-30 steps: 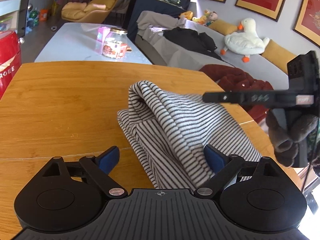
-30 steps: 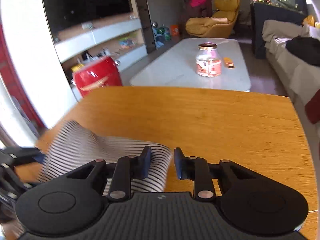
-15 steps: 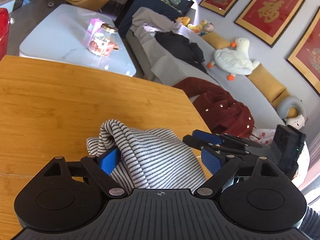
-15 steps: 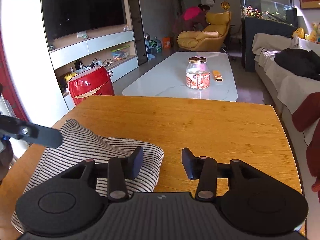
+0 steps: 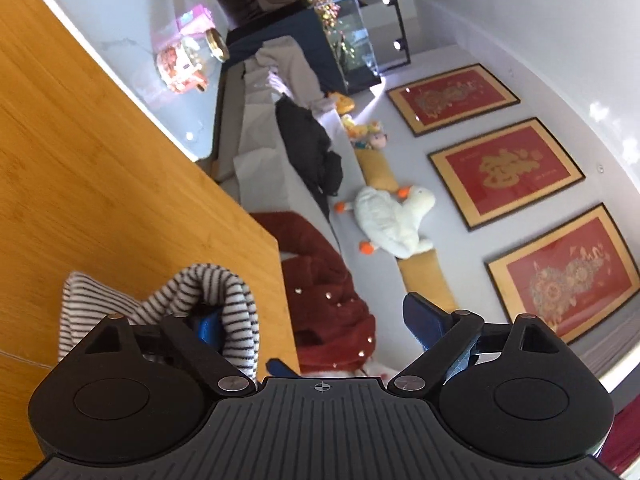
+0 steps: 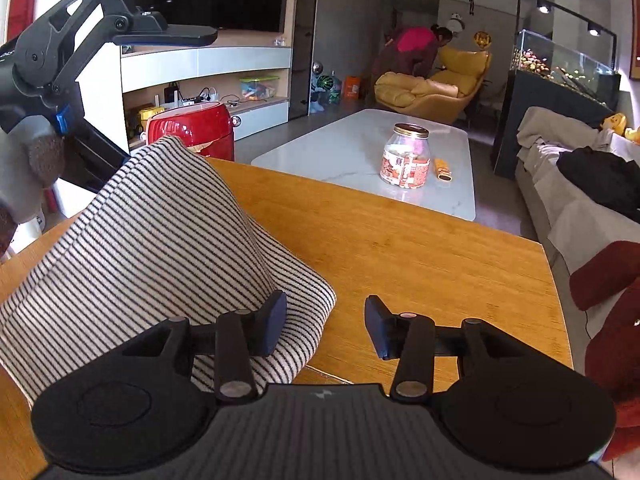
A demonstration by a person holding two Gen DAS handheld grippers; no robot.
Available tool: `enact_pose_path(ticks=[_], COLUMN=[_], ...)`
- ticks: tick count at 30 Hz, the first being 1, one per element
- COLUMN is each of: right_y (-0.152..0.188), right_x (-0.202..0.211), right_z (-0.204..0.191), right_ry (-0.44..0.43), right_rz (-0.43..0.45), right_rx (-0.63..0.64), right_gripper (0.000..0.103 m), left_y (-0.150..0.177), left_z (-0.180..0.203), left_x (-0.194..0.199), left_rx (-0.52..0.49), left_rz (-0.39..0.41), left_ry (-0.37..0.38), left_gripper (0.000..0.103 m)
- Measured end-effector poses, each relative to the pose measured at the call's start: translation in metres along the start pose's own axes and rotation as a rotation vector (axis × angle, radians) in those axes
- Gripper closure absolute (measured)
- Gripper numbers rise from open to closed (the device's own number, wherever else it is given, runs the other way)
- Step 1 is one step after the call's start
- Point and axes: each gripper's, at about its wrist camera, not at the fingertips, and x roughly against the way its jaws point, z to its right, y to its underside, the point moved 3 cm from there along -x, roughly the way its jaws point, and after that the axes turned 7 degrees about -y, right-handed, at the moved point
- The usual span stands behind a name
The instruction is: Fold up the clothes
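Now | left gripper [image 5: 316, 320] wide, closing, striped garment [image 6: 160, 248] draped over one finger | right gripper [image 6: 326, 326] apart, empty

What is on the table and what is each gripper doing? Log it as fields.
garment: striped garment, partly raised into a peak
surface: wooden table
left gripper: jaws wide and closing; garment draped over one finger, the other clear of it
right gripper: open, nothing between its jaws, one finger over the garment's edge
fold: not finished
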Motion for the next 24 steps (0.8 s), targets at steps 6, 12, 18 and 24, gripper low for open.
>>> enact_pose_path(ticks=[6, 12, 18, 24], right_y=[0.002, -0.005, -0.008, 0.010], right_x=[-0.001, -0.004, 0.022, 0.065], right_z=[-0.007, -0.014, -0.028, -0.071], right_ry=[0.044, 0.076, 0.060, -0.157], right_rz=[0.008, 0.000, 0.039, 0.070], right_rx=[0.036, 0.076, 0.096, 0.150], right_gripper=[0.059, 0.059, 0.055, 0.050], left_y=[-0.011, -0.003, 0.043, 0.039], left_z=[-0.013, 0.033, 0.069, 0.019], left_x=[0.033, 0.061, 0.008, -0.021], left_rx=[-0.149, -0.371, -0.638, -0.591], left_rz=[0.120, 0.161, -0.018, -0.052], left_ry=[-0.283, -0.292, -0.268, -0.413], left_gripper=[0.016, 0.011, 0.023, 0.048])
